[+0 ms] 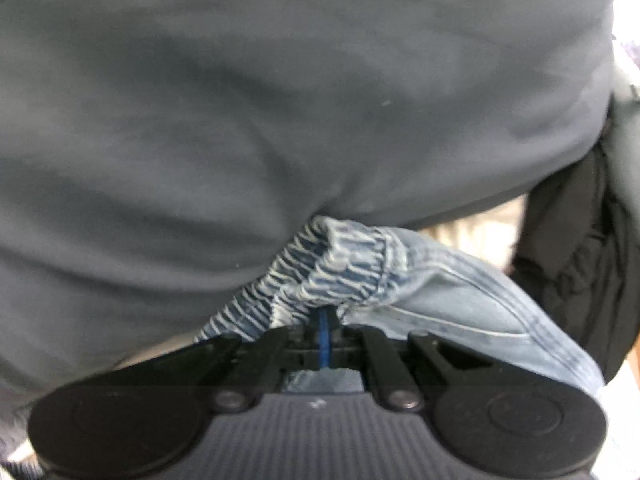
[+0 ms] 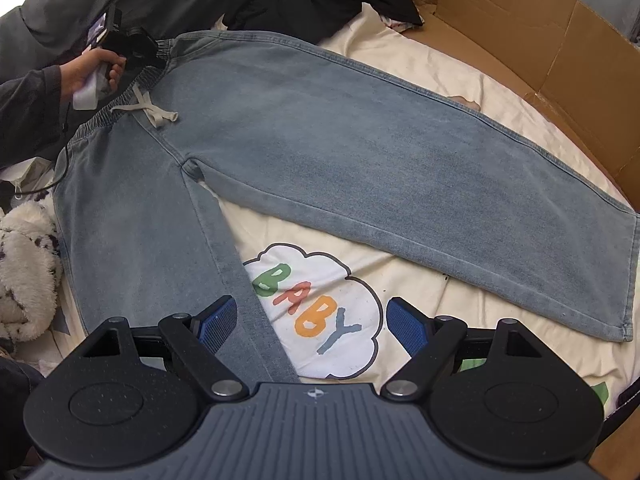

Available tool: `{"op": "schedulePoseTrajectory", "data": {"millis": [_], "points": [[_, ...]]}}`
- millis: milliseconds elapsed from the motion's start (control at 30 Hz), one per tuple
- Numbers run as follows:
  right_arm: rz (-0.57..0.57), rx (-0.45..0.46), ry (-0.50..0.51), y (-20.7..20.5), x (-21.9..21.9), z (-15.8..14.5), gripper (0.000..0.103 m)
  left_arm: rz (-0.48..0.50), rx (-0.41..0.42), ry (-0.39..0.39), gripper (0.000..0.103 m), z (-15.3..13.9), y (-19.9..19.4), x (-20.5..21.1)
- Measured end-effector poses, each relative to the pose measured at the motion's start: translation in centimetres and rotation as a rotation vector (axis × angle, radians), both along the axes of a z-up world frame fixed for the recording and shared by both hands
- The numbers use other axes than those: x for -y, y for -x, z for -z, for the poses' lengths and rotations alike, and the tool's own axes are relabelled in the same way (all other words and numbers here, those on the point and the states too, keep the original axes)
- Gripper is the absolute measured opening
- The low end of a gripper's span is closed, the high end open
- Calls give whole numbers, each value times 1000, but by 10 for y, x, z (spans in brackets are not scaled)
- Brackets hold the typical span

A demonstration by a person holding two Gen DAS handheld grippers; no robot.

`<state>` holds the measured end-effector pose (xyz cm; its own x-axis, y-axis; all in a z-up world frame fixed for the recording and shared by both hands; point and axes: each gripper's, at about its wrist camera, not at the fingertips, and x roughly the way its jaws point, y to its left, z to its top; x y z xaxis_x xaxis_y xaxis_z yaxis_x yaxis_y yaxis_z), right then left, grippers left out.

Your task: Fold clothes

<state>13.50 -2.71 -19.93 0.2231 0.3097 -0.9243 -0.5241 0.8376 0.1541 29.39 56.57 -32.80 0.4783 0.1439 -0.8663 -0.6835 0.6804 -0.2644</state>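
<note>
Your left gripper (image 1: 325, 330) has its jaws pressed together on the waistband (image 1: 332, 268) of the jeans (image 2: 320, 140), at the far left edge of the sheet (image 2: 420, 64). Your right gripper (image 2: 312, 326) hangs with jaws spread and empty over the near edge, astride the inner seam of the near leg (image 2: 152, 240). The legs run from the waistband toward your right, splayed apart. The right gripper is nearer that leg. Cardboard (image 2: 560, 40) walls the far right edge; bare sheet between the legs leaves room.
</note>
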Motion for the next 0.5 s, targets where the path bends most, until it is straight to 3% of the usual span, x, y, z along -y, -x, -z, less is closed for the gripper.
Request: {"op": "schedulePoseTrajectory", "data": {"millis": [167, 233, 333, 433, 500], "points": [[3, -12, 6, -1, 2, 2, 87, 20, -9, -26, 3, 9, -7, -3], [4, -11, 9, 0, 3, 1, 87, 14, -5, -2, 3, 8, -6, -6], [12, -5, 3, 0, 7, -2, 87, 3, 8, 63, 3, -3, 2, -10], [23, -13, -2, -1, 10, -2, 87, 47, 9, 5, 8, -25, 12, -2], [18, -18, 1, 0, 11, -1, 87, 73, 25, 6, 9, -36, 22, 1]]}}
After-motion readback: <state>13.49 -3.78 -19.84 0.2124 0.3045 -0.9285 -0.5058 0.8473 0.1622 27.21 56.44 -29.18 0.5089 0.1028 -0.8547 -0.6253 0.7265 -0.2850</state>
